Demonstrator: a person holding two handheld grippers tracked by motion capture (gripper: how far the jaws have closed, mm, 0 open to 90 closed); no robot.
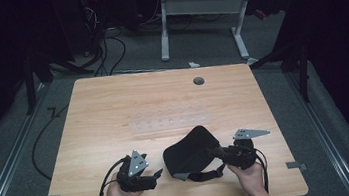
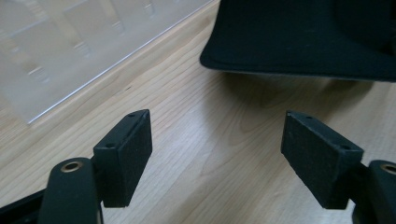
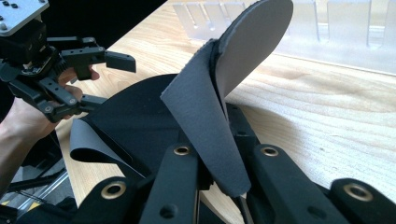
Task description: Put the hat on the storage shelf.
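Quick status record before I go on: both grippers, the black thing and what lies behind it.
left gripper: jaws open, nothing between them, just short of the pad's edge
right gripper: jaws shut on a grey fabric flap
item: black fabric pad with straps, one end lifted
behind it: clear slotted tray, apart from the pad
surface: wooden table

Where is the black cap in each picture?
High view: black cap lies low in the middle, between the two grippers.
Left gripper view: it is at the top right, beyond the open jaws.
Right gripper view: its grey flap rises mid-picture from the shut jaws.
Shared landmark: the clear slotted rack on the wooden table.
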